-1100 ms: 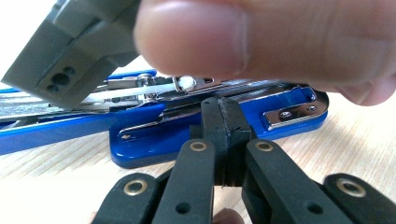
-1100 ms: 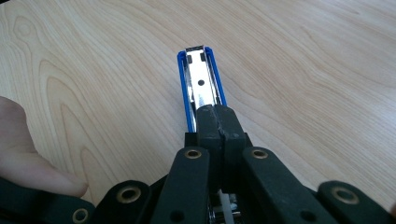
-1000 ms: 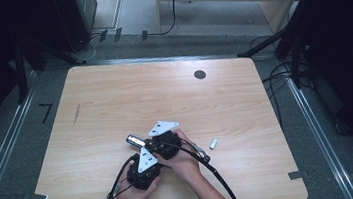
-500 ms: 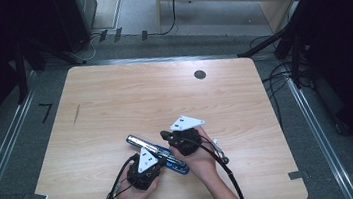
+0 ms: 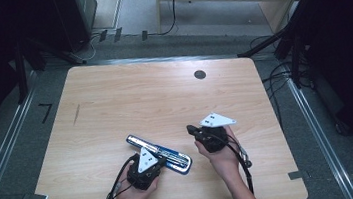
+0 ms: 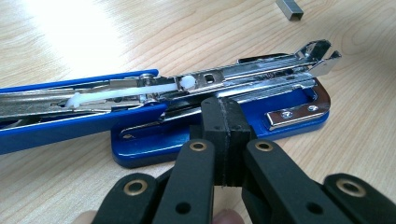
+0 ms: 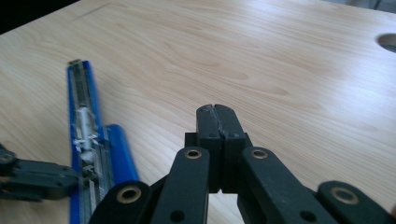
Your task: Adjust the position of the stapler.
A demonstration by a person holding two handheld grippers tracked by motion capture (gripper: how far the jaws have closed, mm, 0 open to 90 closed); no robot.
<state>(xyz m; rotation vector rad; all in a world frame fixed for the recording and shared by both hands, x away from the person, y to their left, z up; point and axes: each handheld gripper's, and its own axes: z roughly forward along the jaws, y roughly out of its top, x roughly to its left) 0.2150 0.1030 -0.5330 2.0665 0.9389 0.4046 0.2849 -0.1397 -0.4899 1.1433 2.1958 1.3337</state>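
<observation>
Both pairs of black jaws are pressed together with nothing between them. On the left gripper (image 6: pixel 223 140) the pads meet flat, and their tips sit right at the near edge of a blue stapler with a bright metal magazine (image 6: pixel 196 100) — just beside or touching its base; which of the two is hard to tell. On the right gripper (image 7: pixel 216 140) the pads close over bare wood, well apart from the stapler.

From the left gripper view the stapler lies swung open on the table: its blue top arm stretches off to the left, the metal staple channel with a white plastic pusher lies along the middle, and the blue base with a small screwed metal plate points right. A short strip of grey metal staples (image 6: pixel 289 8) rests on the wood beyond it.

From the high view the stapler lies slantwise near the front edge of the pale wooden table (image 5: pixel 130 105), its lower end beside the left gripper, which the person's left hand (image 5: pixel 133 197) holds. The right hand (image 5: pixel 221 157) holds the other gripper to the right of it, jaws pointing left. A dark round hole (image 5: pixel 200 74) sits in the tabletop near the far edge
</observation>
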